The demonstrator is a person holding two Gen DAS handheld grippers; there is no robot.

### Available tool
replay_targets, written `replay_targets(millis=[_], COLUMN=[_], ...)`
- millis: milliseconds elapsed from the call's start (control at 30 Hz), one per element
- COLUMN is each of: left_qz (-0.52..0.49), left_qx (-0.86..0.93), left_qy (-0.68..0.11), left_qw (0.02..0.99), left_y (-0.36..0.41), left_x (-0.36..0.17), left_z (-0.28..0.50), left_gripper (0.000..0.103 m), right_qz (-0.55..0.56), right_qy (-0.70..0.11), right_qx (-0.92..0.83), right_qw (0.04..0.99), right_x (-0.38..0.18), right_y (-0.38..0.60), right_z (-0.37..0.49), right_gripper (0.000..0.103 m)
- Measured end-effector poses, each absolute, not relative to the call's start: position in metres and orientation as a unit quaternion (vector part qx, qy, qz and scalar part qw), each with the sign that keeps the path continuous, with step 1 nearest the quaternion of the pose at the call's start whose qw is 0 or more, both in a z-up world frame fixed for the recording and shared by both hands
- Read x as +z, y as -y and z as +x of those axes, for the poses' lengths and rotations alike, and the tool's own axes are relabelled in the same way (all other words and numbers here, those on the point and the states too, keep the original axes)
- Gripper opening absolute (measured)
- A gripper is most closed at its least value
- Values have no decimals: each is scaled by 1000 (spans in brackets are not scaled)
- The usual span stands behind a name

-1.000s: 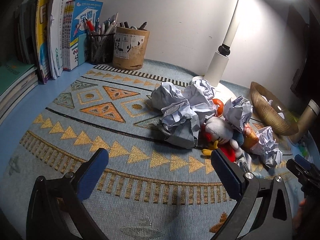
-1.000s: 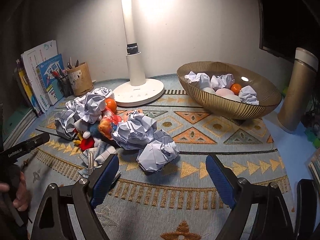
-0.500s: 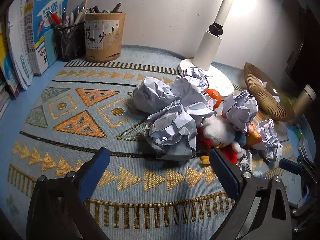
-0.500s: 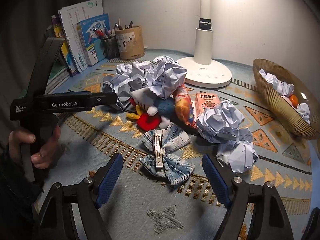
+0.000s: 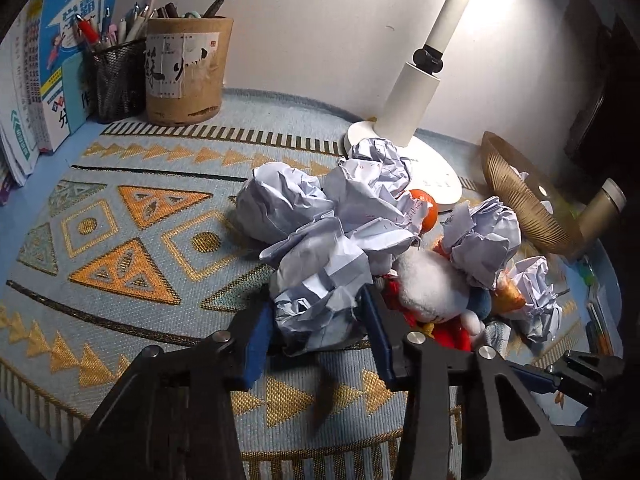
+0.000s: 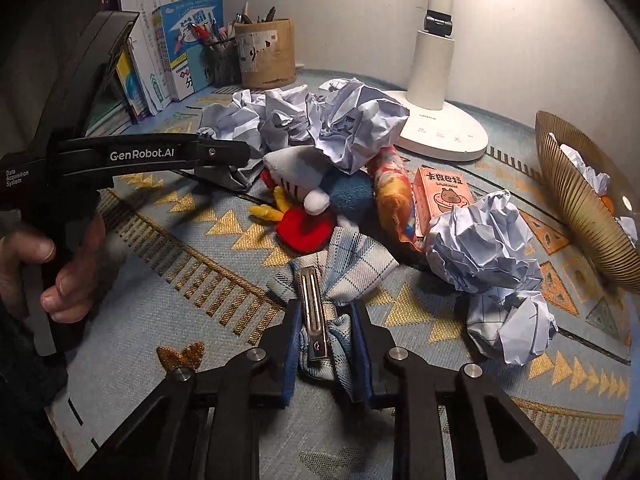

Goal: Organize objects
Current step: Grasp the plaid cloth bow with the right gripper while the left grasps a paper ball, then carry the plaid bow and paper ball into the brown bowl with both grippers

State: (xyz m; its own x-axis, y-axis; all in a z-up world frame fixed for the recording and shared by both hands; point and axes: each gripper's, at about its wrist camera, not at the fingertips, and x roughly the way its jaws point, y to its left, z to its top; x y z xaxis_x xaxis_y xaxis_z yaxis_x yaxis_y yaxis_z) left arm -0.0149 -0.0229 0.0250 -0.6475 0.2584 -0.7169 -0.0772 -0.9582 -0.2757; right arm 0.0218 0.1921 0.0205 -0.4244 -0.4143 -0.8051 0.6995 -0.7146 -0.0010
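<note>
On the patterned mat (image 5: 120,208), the left gripper (image 5: 316,316) clenches a crumpled paper ball (image 5: 320,280) at the pile's near edge, light and crushable, likely best pinched across its middle; the right gripper (image 6: 325,336) grips the plaid bow clip (image 6: 328,280), soft cloth around 1 stiff metal clasp.

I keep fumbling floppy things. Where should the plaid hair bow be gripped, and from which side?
Grip the plaid hair bow at its narrow middle, across the metal clip, coming from the near edge. The clip is the only stiff part; the fabric loops flop. The right gripper already pinches there.
</note>
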Motion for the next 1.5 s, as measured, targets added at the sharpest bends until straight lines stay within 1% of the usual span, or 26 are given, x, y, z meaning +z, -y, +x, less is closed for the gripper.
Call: replay_targets(millis=[133,300,433,533,567,600,633,667,700,833,867,967,1033,1067,1100,1167,1333,1500], left_qz=[-396,-377,-374,-368,-368,-364,-362,-364,-366,-364,-363,-366,-365,-365,-365,-365,-365,-367], left_qx=[903,907,911,912,915,917,917,916,916,922,922,922,923,922,923,923,923,923], left_qy=[135,157,140,138,126,120,120,120,117,90,84,79,82,83,83,82,82,76], left_qw=[96,105,105,118,112,111,116,118,114,102,99,96,95,94,93,93,93,91], left_y=[33,37,20,9,6,5,5,4,3,-5,-6,-8,-7,-6,-6,-6,-6,-9], left_x=[32,43,38,32,32,33,33,32,31,32,32,32,31,31,31,31,30,30], left_z=[11,47,56,59,60,60,61,61,61,63,64,63,64,64,64,64,64,64], left_gripper=[38,38,38,38,38,38,38,38,38,38,38,38,38,38,38,38,38,38], right_qz=[413,417,433,452,451,449,443,436,430,431,433,428,426,423,423,424,424,408], right_qy=[-153,-110,-112,-95,-91,-91,-90,-91,-94,-121,-131,-153,-158,-158,-157,-156,-146,-118], right_qx=[-837,-848,-846,-833,-833,-834,-837,-842,-845,-846,-845,-847,-848,-850,-850,-849,-839,-840], right_qw=[325,308,292,303,307,307,306,304,303,292,286,277,273,270,271,275,308,338], right_x=[30,39,29,22,22,23,26,28,29,24,21,19,19,20,19,19,23,44], right_y=[-215,-251,-254,-257,-259,-261,-263,-265,-265,-259,-256,-248,-244,-244,-244,-243,-237,-237], right_z=[31,38,35,33,34,35,37,40,43,48,48,51,52,52,53,54,66,76], right_gripper=[23,23,23,32,36,46,53,64,66,66,66,53,48,36,29,24,22,22])
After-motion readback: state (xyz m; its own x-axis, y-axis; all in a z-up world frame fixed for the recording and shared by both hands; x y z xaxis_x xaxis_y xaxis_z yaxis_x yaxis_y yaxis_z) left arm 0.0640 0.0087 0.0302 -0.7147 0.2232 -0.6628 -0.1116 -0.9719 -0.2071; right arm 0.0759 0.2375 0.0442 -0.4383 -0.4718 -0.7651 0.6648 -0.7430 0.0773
